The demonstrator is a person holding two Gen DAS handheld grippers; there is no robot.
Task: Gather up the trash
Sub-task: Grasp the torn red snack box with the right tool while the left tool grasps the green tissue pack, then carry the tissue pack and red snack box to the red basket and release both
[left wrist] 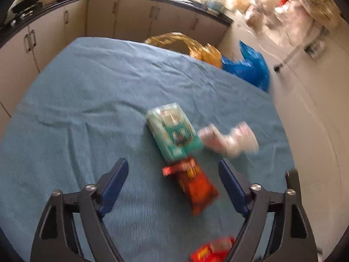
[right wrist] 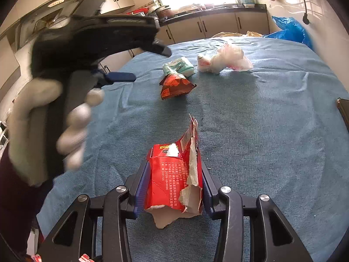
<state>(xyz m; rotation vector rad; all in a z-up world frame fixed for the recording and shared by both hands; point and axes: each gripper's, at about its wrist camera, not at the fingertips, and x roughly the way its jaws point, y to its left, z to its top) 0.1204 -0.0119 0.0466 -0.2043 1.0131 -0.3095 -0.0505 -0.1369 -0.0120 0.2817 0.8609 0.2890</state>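
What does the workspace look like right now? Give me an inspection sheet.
Surface: table under a wrinkled blue cloth.
Job's things: torn red box in the right gripper; orange snack bag, green pack and crumpled white plastic lying close together mid-table.
Clutter: dark object at the table's right edge, kind unclear.
Grippers: left gripper open above the snack bag, empty; right gripper shut on the red box.
Cables: one dark cable hanging at the wall, far right.
Surroundings: kitchen cabinets, dark counter, bright window; yellow bag and blue bag beyond the table's far edge.
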